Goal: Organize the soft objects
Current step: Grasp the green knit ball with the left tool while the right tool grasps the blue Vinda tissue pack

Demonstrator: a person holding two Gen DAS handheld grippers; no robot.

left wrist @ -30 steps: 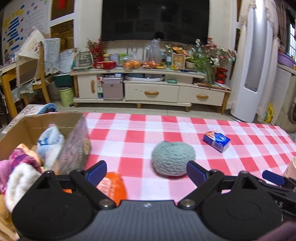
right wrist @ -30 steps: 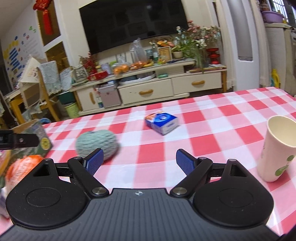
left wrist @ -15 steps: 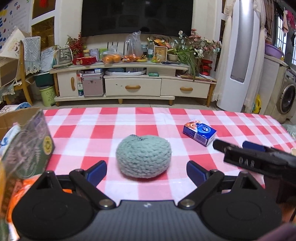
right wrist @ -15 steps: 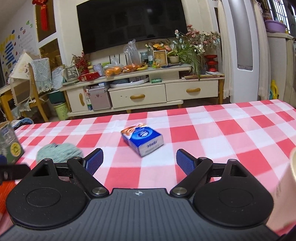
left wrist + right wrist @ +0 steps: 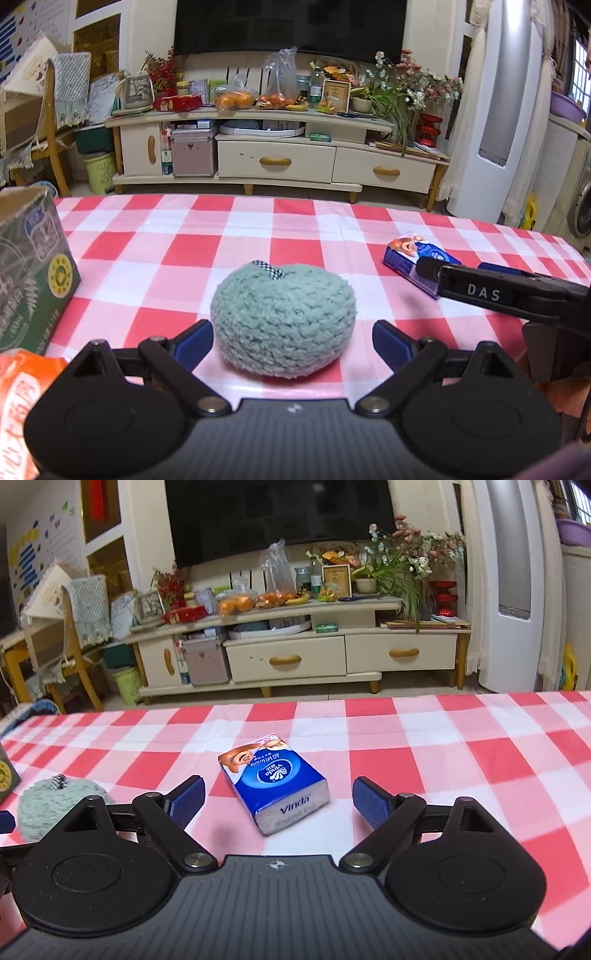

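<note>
On my left I noted a green printed box (image 5: 31,280) standing at the edge of the red-and-white checked tablecloth (image 5: 236,243), with an orange packet (image 5: 18,398) lying in front of it at the lower corner of the left wrist view. Just right of these, the left gripper (image 5: 292,343) had its jaws spread wide, holding nothing; the fuzzy teal ball (image 5: 282,319) sat on the cloth between the two blue pads, and I could not tell whether the left pad touched it, while the right pad stood clear. A checked ribbon tag (image 5: 267,269) showed on top of the ball. Further right, the blue tissue pack (image 5: 404,258) lay flat on the cloth, well apart from the ball, with a black finger of the other gripper, marked DAS, reaching across its near end. In the right wrist view I recorded the right gripper (image 5: 277,805) likewise wide open and empty, its pads on either side of the tissue pack (image 5: 275,782), neither pad touching it. The pack lay at an angle to the jaws. Beyond the table stood a cream TV cabinet (image 5: 295,657).
</note>
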